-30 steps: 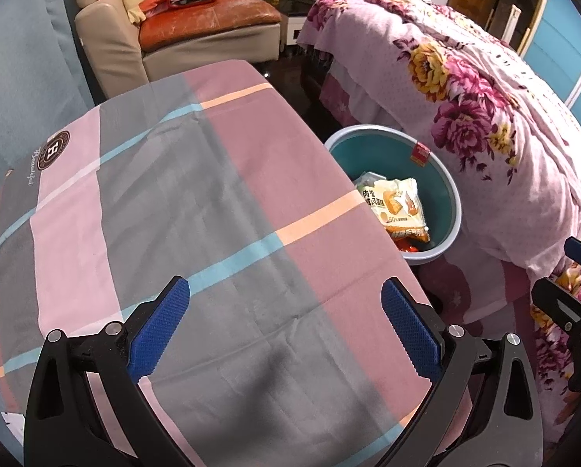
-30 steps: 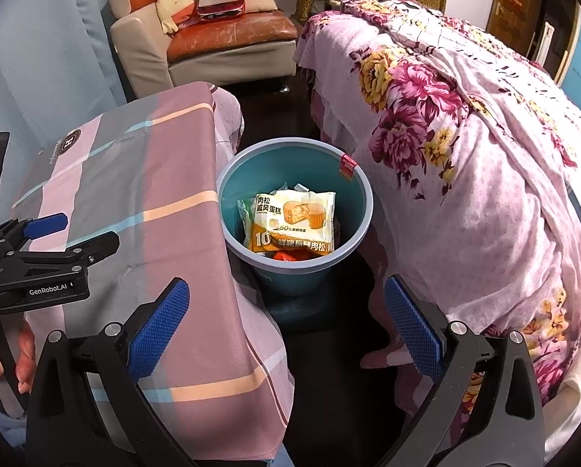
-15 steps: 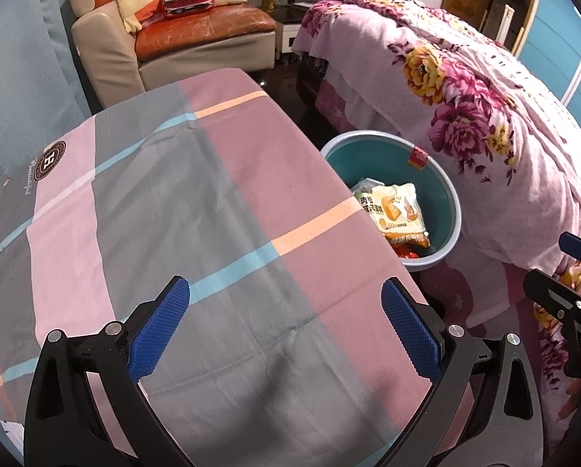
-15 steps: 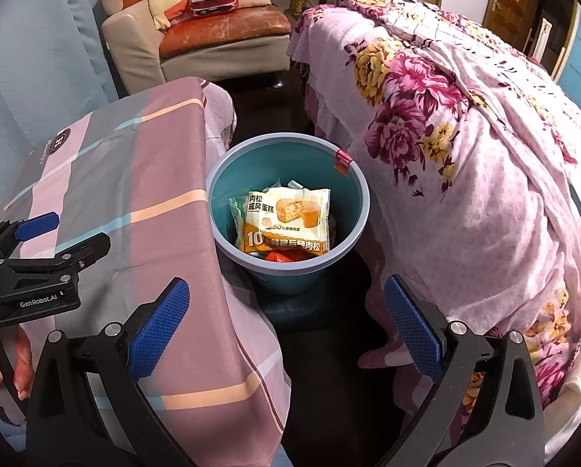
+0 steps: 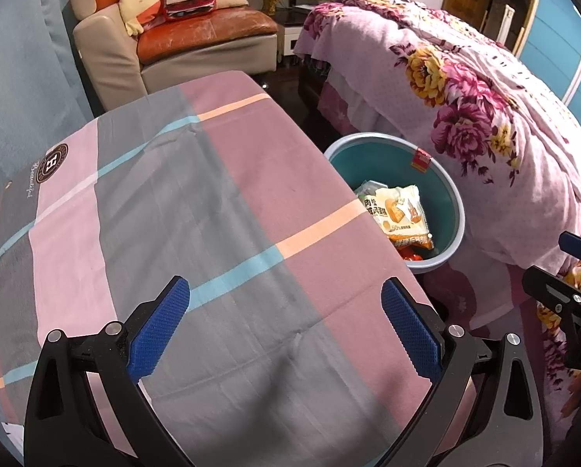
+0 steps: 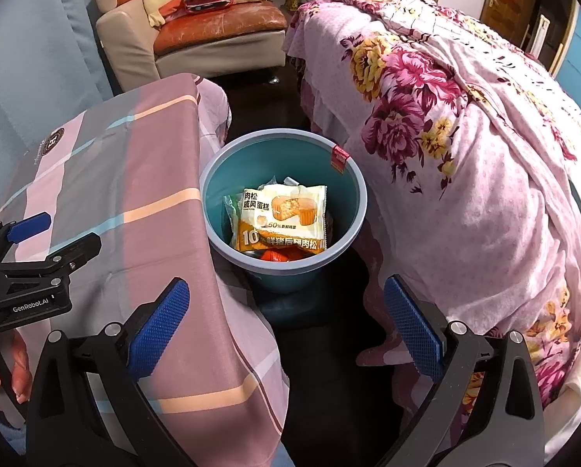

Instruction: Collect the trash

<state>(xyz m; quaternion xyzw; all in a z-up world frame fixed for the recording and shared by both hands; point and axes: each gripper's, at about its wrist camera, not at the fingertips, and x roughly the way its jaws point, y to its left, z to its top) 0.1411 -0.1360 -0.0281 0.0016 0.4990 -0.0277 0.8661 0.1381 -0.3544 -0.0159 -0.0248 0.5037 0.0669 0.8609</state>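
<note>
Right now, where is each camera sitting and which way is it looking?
Left wrist: sits on the left gripper, looking forward and down over the table toward the sofa; its own open fingers show, plus the other gripper at the right edge.
Right wrist: sits on the right gripper, looking down at the bin between table and bed; its open fingers, the left gripper and a hand show.
Both see the bin, its snack bag, table, bed, sofa.

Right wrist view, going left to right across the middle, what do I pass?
Left gripper → checked tablecloth → blue trash bin holding a cake wrapper → floral bedspread.
</note>
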